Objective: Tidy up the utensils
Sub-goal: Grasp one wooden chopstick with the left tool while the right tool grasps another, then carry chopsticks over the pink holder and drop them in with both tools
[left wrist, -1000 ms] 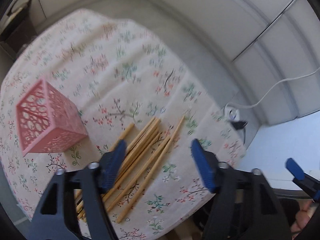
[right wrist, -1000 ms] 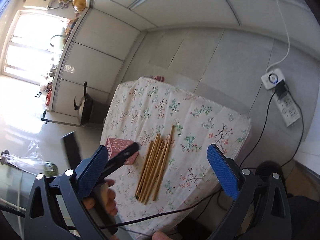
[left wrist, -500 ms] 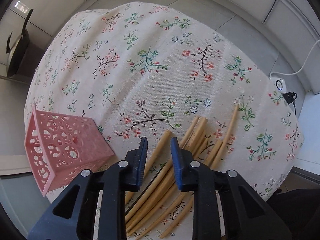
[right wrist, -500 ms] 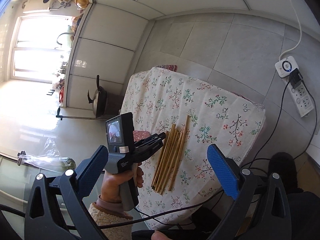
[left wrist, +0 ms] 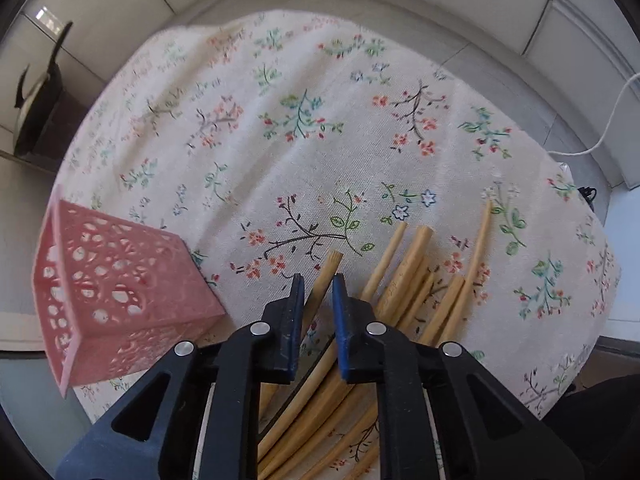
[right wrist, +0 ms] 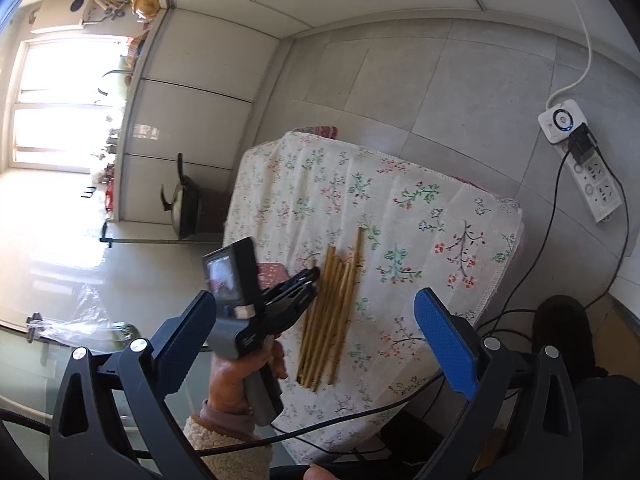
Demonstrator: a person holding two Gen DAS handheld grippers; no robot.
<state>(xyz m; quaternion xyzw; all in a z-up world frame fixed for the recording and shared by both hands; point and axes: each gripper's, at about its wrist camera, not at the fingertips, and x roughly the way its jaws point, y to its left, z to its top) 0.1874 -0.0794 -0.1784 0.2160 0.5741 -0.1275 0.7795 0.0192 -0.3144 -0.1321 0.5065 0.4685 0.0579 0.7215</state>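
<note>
Small table under a cream floral cloth (right wrist: pixel 416 216), grey tiled floor (right wrist: pixel 400 76), white power strip (right wrist: pixel 592 184), left gripper (left wrist: pixel 317 280) just closing, pinching one tan wooden chopstick (left wrist: pixel 326 270), right gripper (right wrist: pixel 316 336) spread wide, holding nothing.

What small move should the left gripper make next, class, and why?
Probably lift. The left gripper has just been closing and its pads now flank one chopstick at the pile's edge; the pink basket stands beside it. Contact isn't certain.

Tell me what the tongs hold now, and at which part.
The left tongs, which have just been closing, pinch one chopstick near its far end. The right tongs stand wide open and hold nothing.
</note>
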